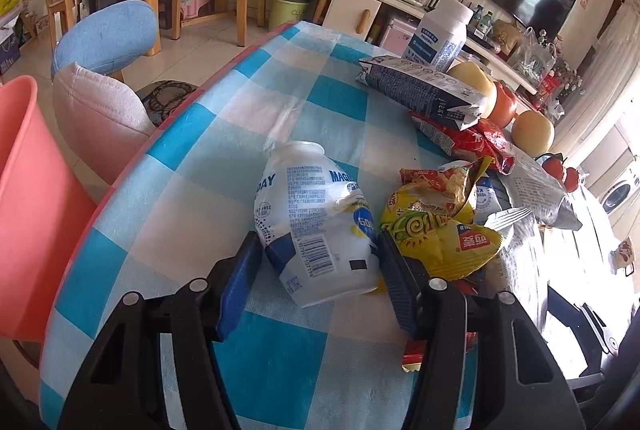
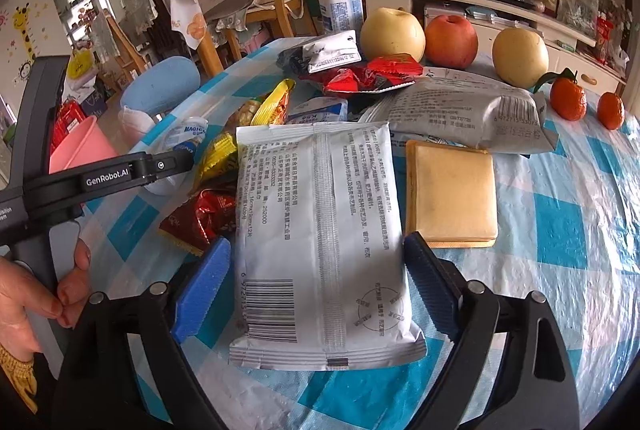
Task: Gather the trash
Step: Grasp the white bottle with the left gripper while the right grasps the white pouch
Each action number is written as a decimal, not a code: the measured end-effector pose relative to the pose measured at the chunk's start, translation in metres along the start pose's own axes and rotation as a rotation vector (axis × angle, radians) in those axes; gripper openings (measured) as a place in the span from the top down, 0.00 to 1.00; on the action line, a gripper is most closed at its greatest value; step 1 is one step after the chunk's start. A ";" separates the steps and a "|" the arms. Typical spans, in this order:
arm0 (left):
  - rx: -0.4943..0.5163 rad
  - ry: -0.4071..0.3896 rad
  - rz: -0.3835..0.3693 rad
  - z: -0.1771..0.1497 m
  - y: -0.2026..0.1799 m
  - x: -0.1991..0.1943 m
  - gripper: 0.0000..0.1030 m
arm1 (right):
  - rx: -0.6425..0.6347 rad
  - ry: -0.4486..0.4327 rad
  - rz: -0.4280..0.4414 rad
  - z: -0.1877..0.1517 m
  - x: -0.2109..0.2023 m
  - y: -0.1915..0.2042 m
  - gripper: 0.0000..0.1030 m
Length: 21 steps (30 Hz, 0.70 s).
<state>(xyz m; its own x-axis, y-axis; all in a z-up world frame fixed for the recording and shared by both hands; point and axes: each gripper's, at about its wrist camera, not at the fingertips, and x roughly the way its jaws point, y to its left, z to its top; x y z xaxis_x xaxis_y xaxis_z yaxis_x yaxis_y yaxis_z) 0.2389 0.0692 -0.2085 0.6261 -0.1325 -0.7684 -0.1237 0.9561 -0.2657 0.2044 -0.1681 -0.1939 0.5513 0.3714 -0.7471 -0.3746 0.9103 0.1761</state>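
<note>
While both grippers straddle trash, left gripper (image 1: 318, 270) clamped on crushed bottle (image 1: 316, 222), right gripper (image 2: 316, 286) apart around white packet (image 2: 320, 238), tan pouch (image 2: 452, 194) just beside that packet.

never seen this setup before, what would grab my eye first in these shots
The white packet lies flat between the right gripper's open blue pads. The left gripper straddles a crumpled white bottle beside a yellow snack bag. Behind the wrappers, three round fruits, the red one in the middle, line the checked table's far edge.
</note>
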 end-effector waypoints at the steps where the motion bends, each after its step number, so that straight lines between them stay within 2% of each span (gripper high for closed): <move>1: -0.005 0.000 -0.002 0.000 0.001 0.000 0.42 | -0.007 0.001 -0.008 0.000 -0.001 0.001 0.14; 6: -0.013 -0.010 -0.009 0.000 0.003 -0.004 0.42 | -0.036 0.013 -0.044 -0.002 0.002 0.008 0.14; 11: -0.018 -0.029 -0.026 0.002 0.003 -0.012 0.42 | -0.068 0.006 -0.072 -0.003 -0.002 0.012 0.23; 14: -0.006 -0.037 -0.034 0.002 0.001 -0.017 0.57 | -0.065 0.007 -0.074 -0.003 -0.003 0.012 0.24; 21: -0.019 -0.024 -0.072 0.000 0.003 -0.019 0.58 | -0.057 -0.005 -0.090 -0.006 -0.008 0.012 0.27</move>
<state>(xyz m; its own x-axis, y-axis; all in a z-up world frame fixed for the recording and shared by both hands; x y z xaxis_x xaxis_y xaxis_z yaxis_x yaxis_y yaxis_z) 0.2270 0.0746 -0.1942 0.6523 -0.1941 -0.7327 -0.0925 0.9390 -0.3311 0.1913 -0.1614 -0.1892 0.5886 0.2893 -0.7548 -0.3646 0.9284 0.0716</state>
